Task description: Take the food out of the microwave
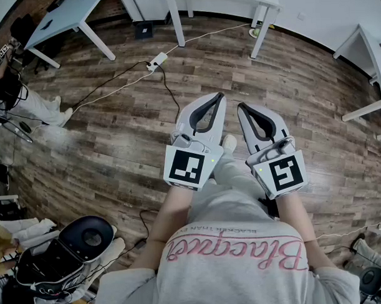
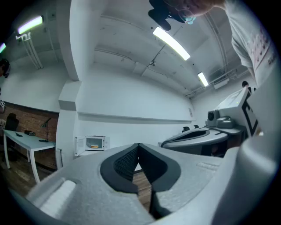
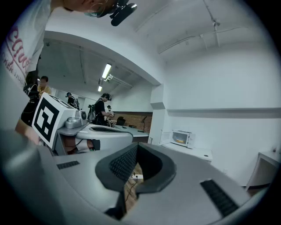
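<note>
You're standing on a big stretch of wood plank floor (image 1: 115, 132), with a pale desk (image 1: 61, 19) off at the top left of the head view and a white power strip (image 1: 157, 58) with its cable lying on the planks ahead of you.

Both tools are out in front of your grey shirt (image 1: 231, 253), side by side and pointing level. The left gripper (image 1: 220, 97) has its jaws pressed together with nothing between them. In the left gripper view the dark pads meet at the tip (image 2: 138, 145) and you only see floor through the loop behind. Same deal for the right gripper (image 1: 242, 106): its jaws are closed tip to tip (image 3: 137, 145) and empty. The two are just beside each other but not touching, with the marker cubes facing up at you.

The microwave (image 2: 95, 143) is well away across the room, against the white wall. In the right gripper view it (image 3: 182, 137) sits on a white desk (image 3: 197, 152) with its door swung open to the left. The food (image 3: 180, 141) is inside it, a small yellowish thing lit up in the cavity, too small to make out more. You can spot it from the left gripper view too (image 2: 94, 146). Neither gripper is anywhere near it.

A few other people are visible at the far end of the room in the right gripper view.
</note>
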Demonstrator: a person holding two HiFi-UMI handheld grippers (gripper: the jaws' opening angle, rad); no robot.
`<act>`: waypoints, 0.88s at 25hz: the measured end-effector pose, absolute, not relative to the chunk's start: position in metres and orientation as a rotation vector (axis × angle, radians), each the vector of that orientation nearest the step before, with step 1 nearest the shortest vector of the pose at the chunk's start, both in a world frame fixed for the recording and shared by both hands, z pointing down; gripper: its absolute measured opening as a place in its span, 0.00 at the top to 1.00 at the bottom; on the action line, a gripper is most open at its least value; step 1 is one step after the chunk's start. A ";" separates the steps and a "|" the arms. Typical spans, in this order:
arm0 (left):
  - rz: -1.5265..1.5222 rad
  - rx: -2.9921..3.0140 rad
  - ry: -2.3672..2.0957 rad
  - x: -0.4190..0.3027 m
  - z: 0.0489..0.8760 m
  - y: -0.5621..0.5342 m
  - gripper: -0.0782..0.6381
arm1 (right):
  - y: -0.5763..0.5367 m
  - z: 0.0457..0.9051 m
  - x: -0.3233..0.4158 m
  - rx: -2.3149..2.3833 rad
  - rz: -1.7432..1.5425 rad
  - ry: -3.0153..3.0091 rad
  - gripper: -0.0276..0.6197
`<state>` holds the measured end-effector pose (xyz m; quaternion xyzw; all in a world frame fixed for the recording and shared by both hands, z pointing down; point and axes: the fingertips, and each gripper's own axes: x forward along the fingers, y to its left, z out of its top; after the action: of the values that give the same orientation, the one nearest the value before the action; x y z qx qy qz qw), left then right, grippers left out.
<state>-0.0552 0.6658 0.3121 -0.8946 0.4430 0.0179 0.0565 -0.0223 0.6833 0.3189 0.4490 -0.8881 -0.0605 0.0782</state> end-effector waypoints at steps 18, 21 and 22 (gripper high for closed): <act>-0.034 -2.705 1.384 -0.021 0.311 0.526 0.88 | 0.547 0.319 0.006 1.211 -0.167 -2.753 0.94; -0.041 -2.714 1.382 -0.010 0.310 0.501 0.88 | 0.522 0.316 0.012 1.200 -0.163 -2.769 0.94; -0.039 -2.715 1.383 -0.006 0.309 0.492 0.88 | 0.514 0.314 0.015 1.197 -0.164 -2.776 0.94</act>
<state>-0.0062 0.4921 0.3093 -0.8900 0.4533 -0.0126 0.0471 0.0153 0.5140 0.3144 0.3947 -0.9154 -0.0542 0.0572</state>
